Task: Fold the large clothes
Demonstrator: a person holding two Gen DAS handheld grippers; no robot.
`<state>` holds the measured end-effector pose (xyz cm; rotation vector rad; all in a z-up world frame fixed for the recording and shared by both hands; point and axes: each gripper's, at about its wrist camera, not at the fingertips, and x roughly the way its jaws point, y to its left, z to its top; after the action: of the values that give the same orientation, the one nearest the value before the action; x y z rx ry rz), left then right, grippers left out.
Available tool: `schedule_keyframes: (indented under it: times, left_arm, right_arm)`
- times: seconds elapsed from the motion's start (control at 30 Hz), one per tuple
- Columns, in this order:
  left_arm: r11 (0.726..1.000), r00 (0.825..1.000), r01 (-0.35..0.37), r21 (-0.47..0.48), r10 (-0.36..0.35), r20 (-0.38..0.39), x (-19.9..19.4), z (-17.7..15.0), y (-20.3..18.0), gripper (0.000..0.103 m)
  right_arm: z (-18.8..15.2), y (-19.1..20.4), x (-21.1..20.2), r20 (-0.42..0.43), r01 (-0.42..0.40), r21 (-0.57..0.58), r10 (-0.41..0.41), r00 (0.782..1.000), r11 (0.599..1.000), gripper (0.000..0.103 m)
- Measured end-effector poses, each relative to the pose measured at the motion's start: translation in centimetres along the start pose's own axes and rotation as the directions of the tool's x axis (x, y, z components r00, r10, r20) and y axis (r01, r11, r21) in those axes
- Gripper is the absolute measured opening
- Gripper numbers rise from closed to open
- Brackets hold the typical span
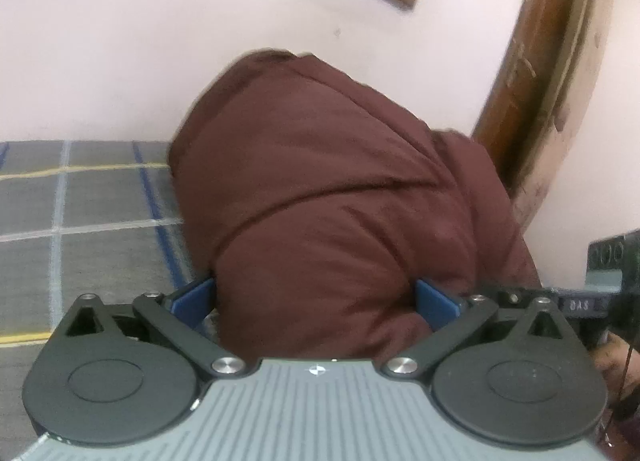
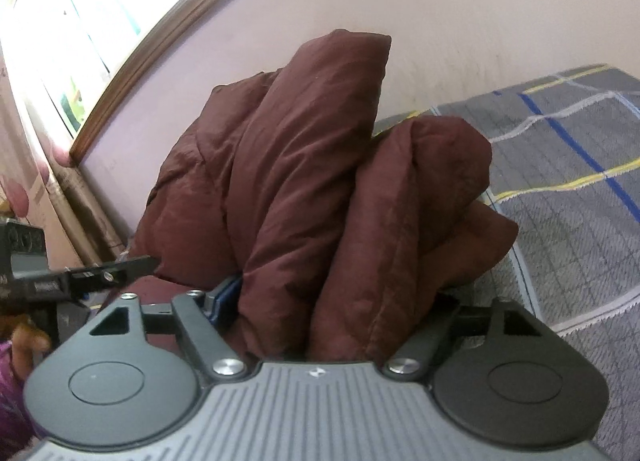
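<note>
you are holding a puffy dark maroon quilted jacket [image 1: 320,197] up off the bed, bunched between both tools. your left gripper [image 1: 316,297] is clamping a thick wad of it, the blue pads [image 1: 434,301] standing wide on either side of the fabric and pressing into it. your right gripper [image 2: 336,301] is doing the same on its end, with only the left blue pad [image 2: 226,293] showing and the other buried under the folds; the jacket [image 2: 304,181] is rising in front of it in tall upright creases.

below and beside the jacket, a grey bedcover checked with white, blue and yellow lines [image 1: 80,221] is spreading out flat. behind it, a pale pink wall [image 1: 120,41] is filling most of both views. a brown wooden door frame [image 1: 540,81] is running up the right of the left view, and a bright window with a brown wooden frame [image 2: 60,41] is glaring in the right view, a floral curtain [image 2: 20,181] hanging at its edge.
</note>
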<state>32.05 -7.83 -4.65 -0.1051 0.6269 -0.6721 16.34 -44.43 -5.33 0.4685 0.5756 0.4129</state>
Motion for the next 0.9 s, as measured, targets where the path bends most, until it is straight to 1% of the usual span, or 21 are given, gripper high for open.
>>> schedule_keyframes:
  times: [0.07, 0.13, 0.2, 0.23, 0.27, 0.37, 0.4, 0.43, 0.47, 0.5, 0.53, 0.57, 0.6, 0.67, 0.7, 0.77, 0.9]
  left_arm:
    - [0.997, 0.998, 0.05, -0.06, -0.052, -0.023, -0.1, 0.1, 1.5, 0.103]
    - [0.981, 0.991, 0.113, -0.158, -0.123, -0.053, 0.5, -0.1, 3.4, 0.103]
    - [0.938, 0.971, 0.193, -0.287, -0.225, -0.079, 1.7, -0.8, 5.3, 0.103]
    - [0.918, 0.962, 0.222, -0.328, -0.262, -0.082, 2.3, -1.0, 6.0, 0.103]
    - [0.899, 0.95, 0.254, -0.358, -0.302, -0.082, 3.0, -1.2, 6.5, 0.103]
    - [0.856, 0.921, 0.321, -0.406, -0.382, -0.077, 5.0, -1.5, 7.3, 0.103]
    - [0.855, 0.919, 0.327, -0.402, -0.388, -0.076, 5.3, -1.4, 7.2, 0.103]
    - [0.87, 0.923, 0.322, -0.373, -0.376, -0.082, 5.5, -1.1, 6.5, 0.103]
    - [0.897, 0.933, 0.306, -0.321, -0.35, -0.089, 5.4, -0.8, 5.6, 0.103]
    - [0.933, 0.948, 0.277, -0.232, -0.305, -0.095, 5.0, -0.4, 4.0, 0.103]
    - [0.957, 0.961, 0.244, -0.154, -0.261, -0.096, 4.5, -0.3, 2.6, 0.103]
    - [0.973, 0.971, 0.211, -0.095, -0.22, -0.09, 4.1, -0.2, 1.4, 0.102]
    - [0.98, 0.977, 0.19, -0.064, -0.195, -0.082, 3.7, -0.3, 0.6, 0.101]
    - [0.99, 0.988, 0.139, -0.005, -0.139, -0.064, 2.9, -0.3, -0.9, 0.099]
    - [0.993, 0.992, 0.117, 0.021, -0.116, -0.057, 2.5, -0.3, -1.7, 0.099]
    - [0.995, 0.996, 0.074, 0.062, -0.071, -0.046, 1.7, -0.2, -3.0, 0.098]
    - [0.994, 1.0, 0.014, 0.113, -0.012, -0.026, 0.0, 0.0, -4.8, 0.098]
  right_arm:
    - [-0.2, -0.7, 0.1, 0.004, -0.011, 0.037, 0.011, 1.0, 0.999, 0.093]
    - [-0.7, -1.3, 0.2, 0.013, -0.027, 0.063, 0.026, 1.0, 0.998, 0.097]
    - [-0.7, -1.5, 0.4, 0.014, -0.032, 0.073, 0.031, 0.999, 0.997, 0.099]
    - [-0.7, -1.5, 0.4, 0.013, -0.032, 0.072, 0.031, 0.999, 0.997, 0.099]
    - [-0.7, -1.7, 0.5, 0.01, -0.036, 0.077, 0.035, 0.999, 0.996, 0.1]
    - [-0.4, -2.2, 1.0, -0.005, -0.055, 0.111, 0.056, 0.998, 0.992, 0.101]
    - [-0.1, -2.6, 1.3, -0.012, -0.065, 0.126, 0.067, 0.998, 0.99, 0.101]
    - [0.1, -2.8, 1.8, -0.022, -0.072, 0.137, 0.076, 0.997, 0.988, 0.101]
    - [0.3, -2.8, 2.1, -0.029, -0.077, 0.132, 0.081, 0.996, 0.988, 0.1]
    - [0.5, -2.3, 2.2, -0.031, -0.077, 0.108, 0.081, 0.996, 0.991, 0.099]
    - [0.7, -1.8, 2.2, -0.029, -0.074, 0.081, 0.076, 0.997, 0.994, 0.095]
    - [0.8, -1.4, 2.0, -0.023, -0.07, 0.066, 0.072, 0.997, 0.995, 0.091]
    - [0.8, -1.1, 1.7, -0.016, -0.07, 0.06, 0.071, 0.997, 0.996, 0.088]
    - [0.7, -0.7, 1.2, -0.003, -0.061, 0.046, 0.061, 0.998, 0.997, 0.08]
    - [0.7, -0.4, 1.0, 0.003, -0.05, 0.03, 0.05, 0.999, 0.998, 0.078]
    - [0.7, 0.2, 0.7, 0.016, -0.032, 0.01, 0.032, 0.999, 0.999, 0.074]
    - [0.7, 1.1, 0.3, 0.025, -0.032, 0.003, 0.032, 0.999, 0.999, 0.071]
